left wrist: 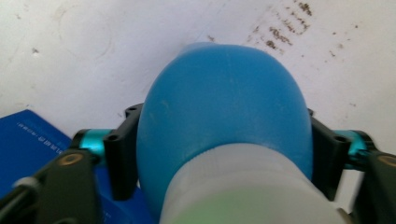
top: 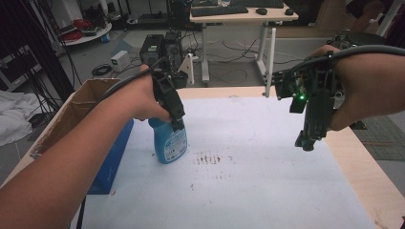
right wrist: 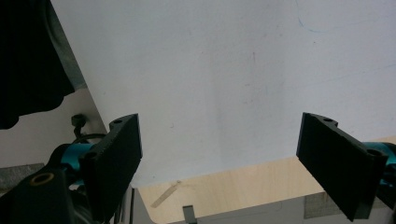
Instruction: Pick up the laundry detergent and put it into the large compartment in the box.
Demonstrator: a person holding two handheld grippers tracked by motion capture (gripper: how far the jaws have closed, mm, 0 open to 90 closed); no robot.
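At the table's left edge stands an open cardboard box (top: 71, 112), and a dark blue box (top: 112, 155) sits just beside it on the white sheet (top: 267, 181) that covers most of the tabletop. In the left gripper view a corner of that blue box (left wrist: 32, 140) shows at the lower left, with faint white print on it.

The left hand (top: 143, 98) comes in over the boxes and holds the left gripper (top: 177, 125) pointing down onto a blue bottle (top: 169, 140). The bottle stands upright on the sheet, just right of the blue box, its label facing the camera. In the left gripper view the two black jaws press on either side of the bottle (left wrist: 224, 112) at its rounded shoulder — pinching it — with its pale cap (left wrist: 247, 186) nearest the camera.

Just right of the bottle the sheet bears a patch of brown specks (top: 210, 160); the same specks (left wrist: 285, 23) show in the left gripper view beyond the bottle.

Farther right, well apart from the bottle, the right hand (top: 367, 86) holds the right gripper (top: 305, 143) above the sheet's right side, tilted downward, a green light on its body. In the right gripper view its jaws stand spread wide with nothing between them, over the bare sheet (right wrist: 210, 70) and a strip of the wooden table (right wrist: 224, 184) at its edge.
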